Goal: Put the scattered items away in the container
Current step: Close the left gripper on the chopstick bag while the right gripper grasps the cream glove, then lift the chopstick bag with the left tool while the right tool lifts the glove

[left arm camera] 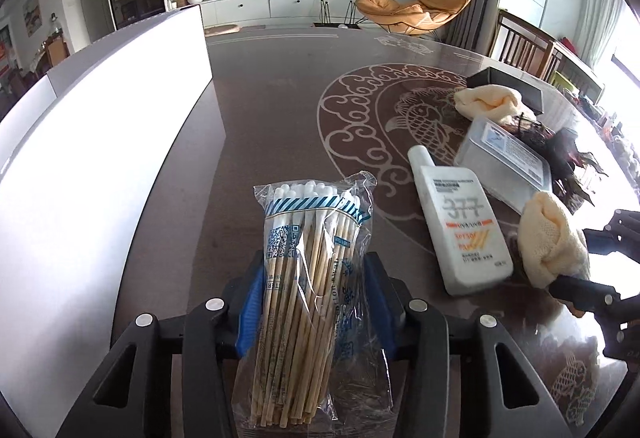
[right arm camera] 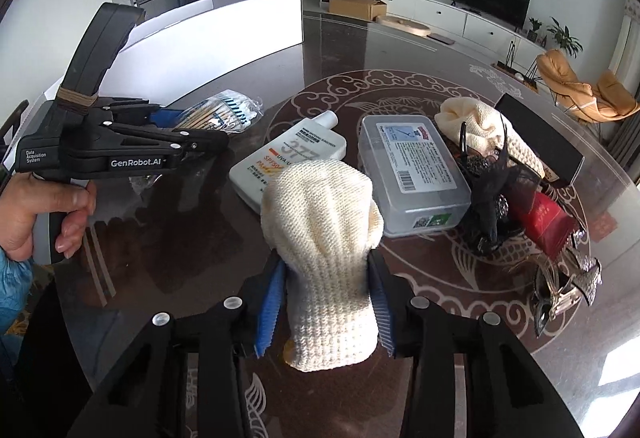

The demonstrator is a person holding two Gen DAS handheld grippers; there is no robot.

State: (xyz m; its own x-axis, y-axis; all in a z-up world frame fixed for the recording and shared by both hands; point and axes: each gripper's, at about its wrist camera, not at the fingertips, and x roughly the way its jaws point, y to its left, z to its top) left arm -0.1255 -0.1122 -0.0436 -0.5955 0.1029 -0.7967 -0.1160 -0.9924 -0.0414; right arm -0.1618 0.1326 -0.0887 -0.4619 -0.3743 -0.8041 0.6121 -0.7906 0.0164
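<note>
Clamped between blue pads right at the lens: bag of cotton swabs (left arm camera: 310,290), long axis running straight out along the fingers of the left gripper (left arm camera: 316,302), white tips pointing away. Jaws pressed in on both sides of the plastic, wooden sticks bunched tight. Looks just clear of the table (left arm camera: 260,126), though hard to call from here.

Same story across: right gripper (right arm camera: 326,298) squeezed on a cream knitted cloth (right arm camera: 324,238), bundle standing up past the fingertips and bulging above the pads.

Off to the left of the swab bag, tall white wall of the container (left arm camera: 120,126), close beside and washed out by glare. Inside not visible from either camera, so contents unknown. Left hand (right arm camera: 44,214) clearly the nearer one; right side must cross over the clutter to reach it.

Beyond the cloth, still lying out: white sunscreen bottle (right arm camera: 288,158) flat on its side, clear lidded box (right arm camera: 412,174) just beside it, second cream cloth (right arm camera: 480,126), black hair clip (right arm camera: 484,190), red packet (right arm camera: 544,222), sparkly clips (right arm camera: 572,286).

Likely next: swing left, up and over the wall.
</note>
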